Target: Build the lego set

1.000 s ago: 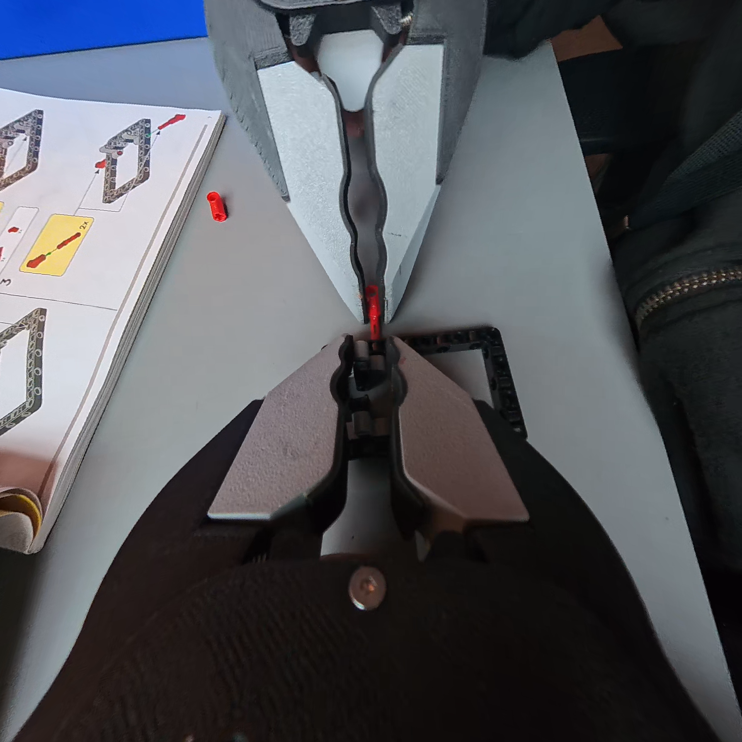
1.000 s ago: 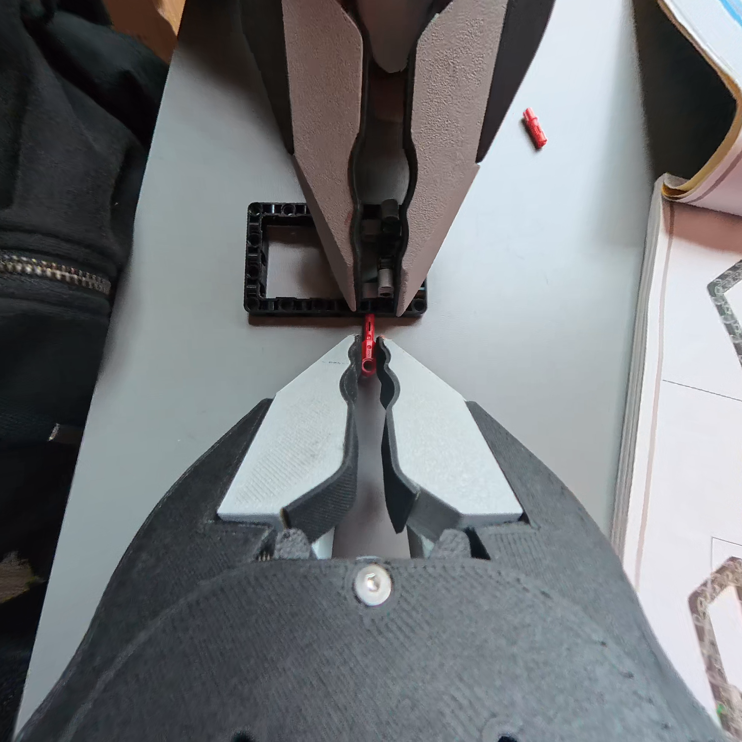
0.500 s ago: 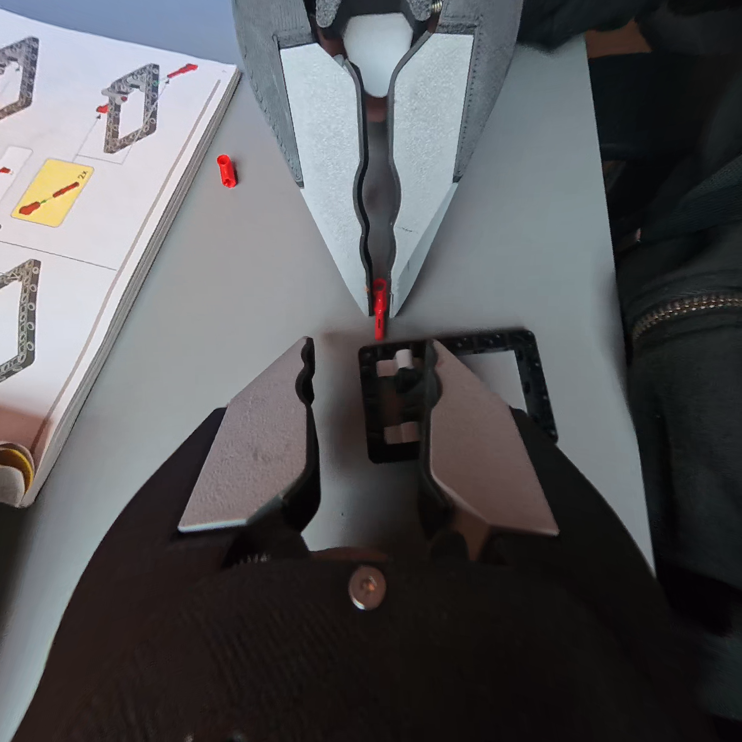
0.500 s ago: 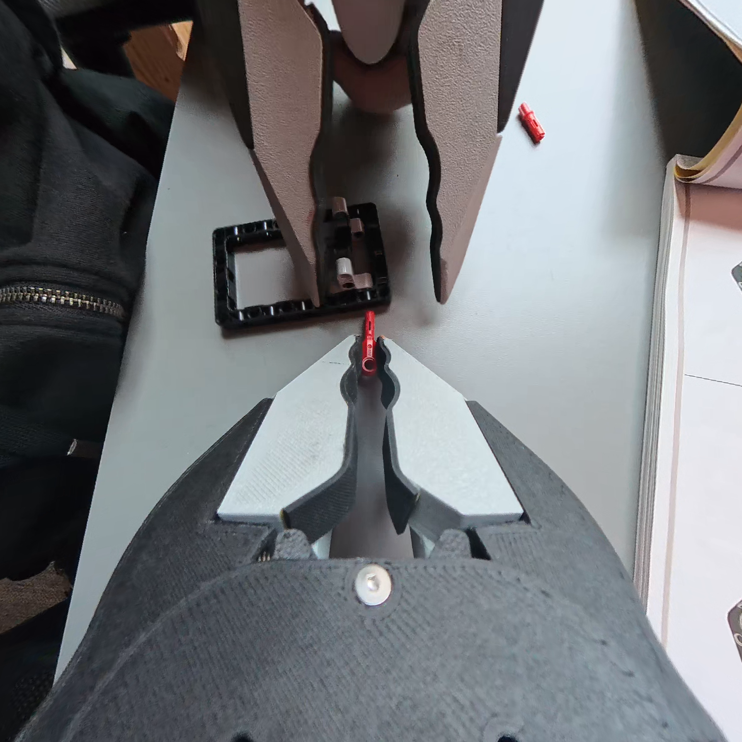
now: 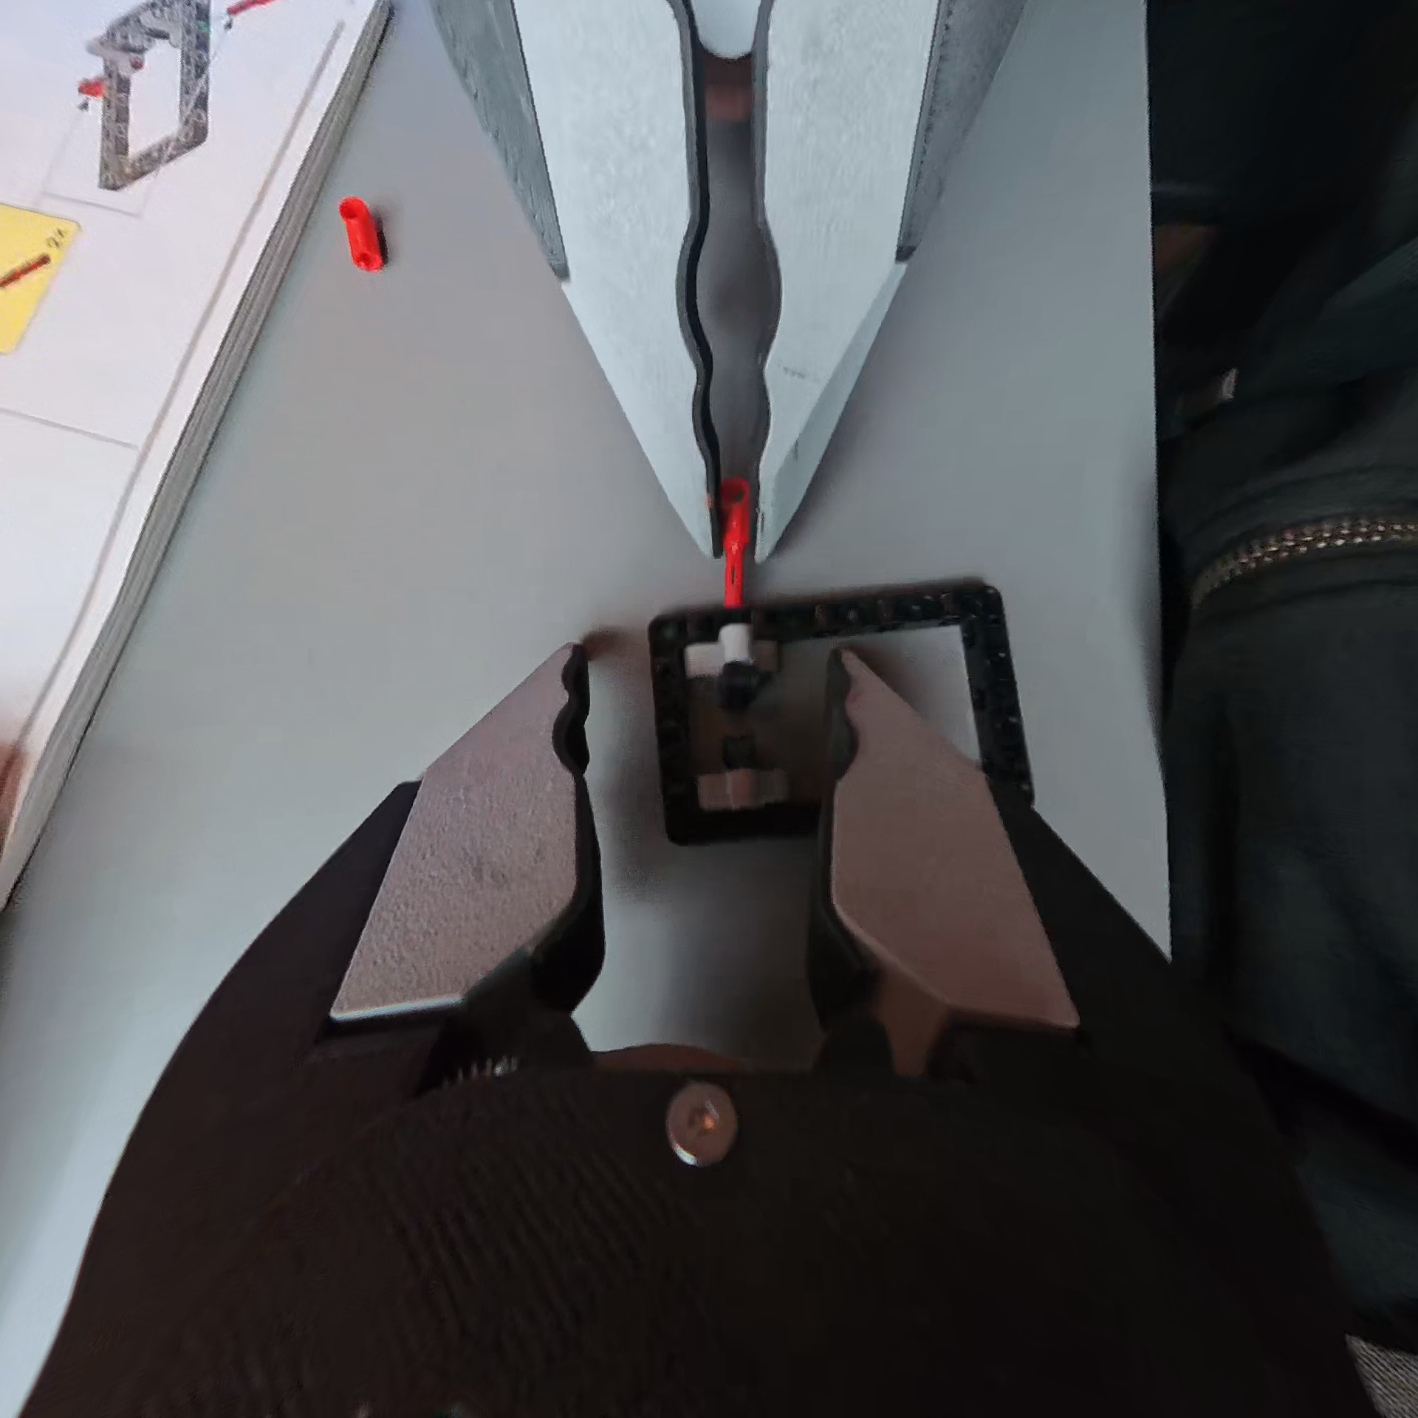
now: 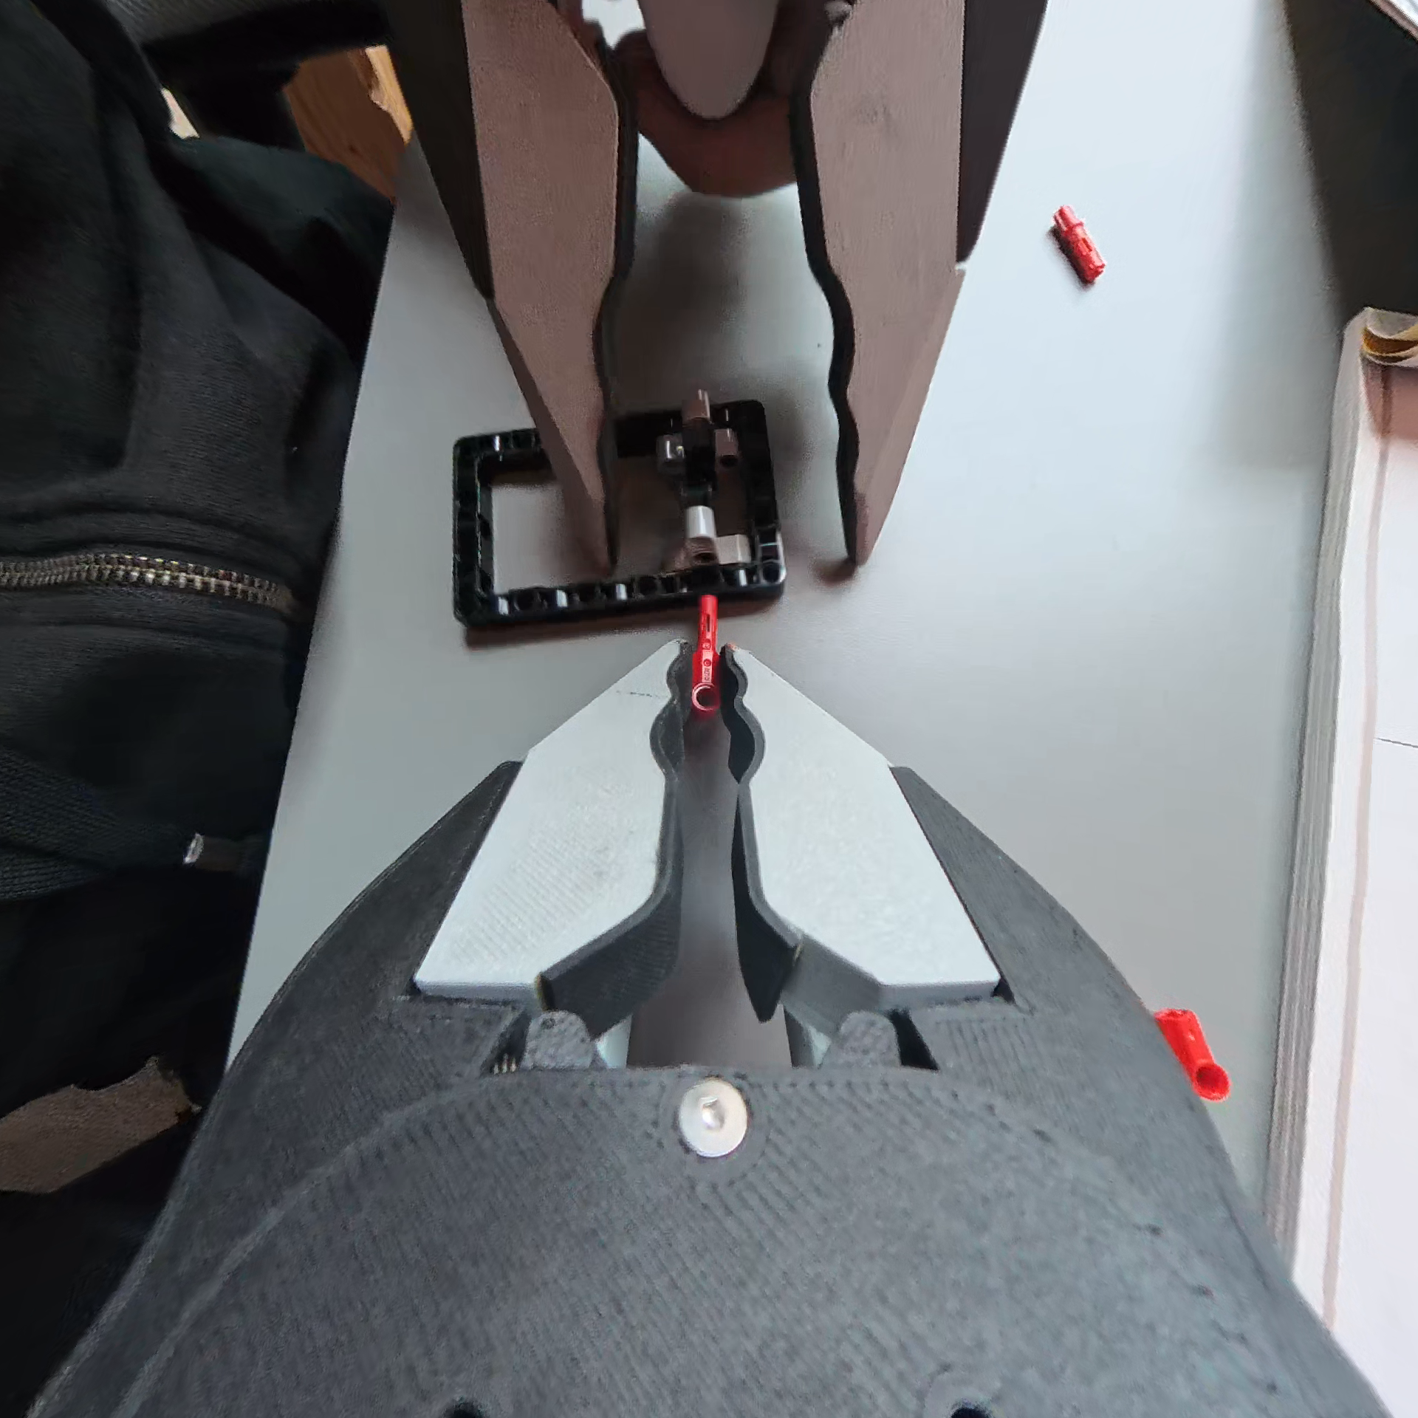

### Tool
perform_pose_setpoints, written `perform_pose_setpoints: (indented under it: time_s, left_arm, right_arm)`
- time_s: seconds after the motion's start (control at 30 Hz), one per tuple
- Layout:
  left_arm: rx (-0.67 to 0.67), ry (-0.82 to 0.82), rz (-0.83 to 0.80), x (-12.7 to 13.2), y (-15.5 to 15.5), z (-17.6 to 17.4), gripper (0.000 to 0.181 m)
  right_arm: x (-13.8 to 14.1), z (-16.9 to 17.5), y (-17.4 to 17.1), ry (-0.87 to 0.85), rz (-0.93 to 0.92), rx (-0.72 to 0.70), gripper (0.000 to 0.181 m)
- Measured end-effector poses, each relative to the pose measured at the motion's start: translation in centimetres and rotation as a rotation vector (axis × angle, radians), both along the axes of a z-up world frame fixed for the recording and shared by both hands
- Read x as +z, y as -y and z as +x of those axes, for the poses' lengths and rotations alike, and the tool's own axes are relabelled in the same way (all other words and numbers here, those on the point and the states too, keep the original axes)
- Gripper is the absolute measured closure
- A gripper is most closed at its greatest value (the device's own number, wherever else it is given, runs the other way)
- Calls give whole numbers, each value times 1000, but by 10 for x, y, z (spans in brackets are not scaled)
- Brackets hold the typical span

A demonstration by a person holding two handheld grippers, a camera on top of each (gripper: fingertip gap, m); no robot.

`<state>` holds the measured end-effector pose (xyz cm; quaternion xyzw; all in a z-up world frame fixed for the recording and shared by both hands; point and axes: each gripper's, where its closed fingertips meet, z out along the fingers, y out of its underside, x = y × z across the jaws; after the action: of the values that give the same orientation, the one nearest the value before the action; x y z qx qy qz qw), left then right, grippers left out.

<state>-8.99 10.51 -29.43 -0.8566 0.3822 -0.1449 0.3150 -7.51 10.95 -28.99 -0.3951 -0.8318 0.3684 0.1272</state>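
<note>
A black rectangular lego frame (image 5: pixel 997 690) lies flat on the grey table, with a small black, grey and white assembly (image 5: pixel 735 675) fixed inside one end. My left gripper (image 5: pixel 706 667) is open and straddles that end, one finger inside the frame and one outside. My right gripper (image 6: pixel 706 652) is shut on a thin red axle pin (image 6: pixel 704 660), pointing at the frame (image 6: pixel 476 522). The pin's tip (image 5: pixel 733 591) meets the frame's outer edge in line with the assembly. The left gripper also shows in the right wrist view (image 6: pixel 729 560), and the right gripper in the left wrist view (image 5: pixel 738 549).
A loose red pin (image 5: pixel 362 234) lies near the open instruction booklet (image 5: pixel 115 307). It also shows in the right wrist view (image 6: pixel 1078 244), where another red piece (image 6: pixel 1193 1055) lies by the booklet (image 6: pixel 1373 690). A person's dark zipped clothing (image 6: pixel 115 575) borders the table edge beside the frame. Left and right tips are no more than a few centimetres apart.
My left gripper has opened and let go of the assembly in the frame. The frame now lies on the table. My right gripper still holds the red pin at the frame's edge.
</note>
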Motion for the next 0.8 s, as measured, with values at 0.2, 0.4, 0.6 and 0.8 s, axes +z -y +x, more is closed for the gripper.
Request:
perform_pose_setpoints:
  time_s: [0.2, 0.4, 0.6, 0.8]
  left_arm:
    - [-10, 26, 20, 1, -1, 2, 140]
    - [-18, -18, 5, 1, 2, -2, 142]
    - [-20, -23, 19, 1, 3, -1, 149]
    - [-23, 18, 18, 1, 3, 2, 150]
  right_arm:
    - [0, 2, 1, 14, -3, 0, 177]
    - [-1, 3, 3, 24, -39, 14, 177]
    - [-2, 5, 4, 28, -10, 21, 177]
    - [-3, 5, 4, 43, -2, 30, 177]
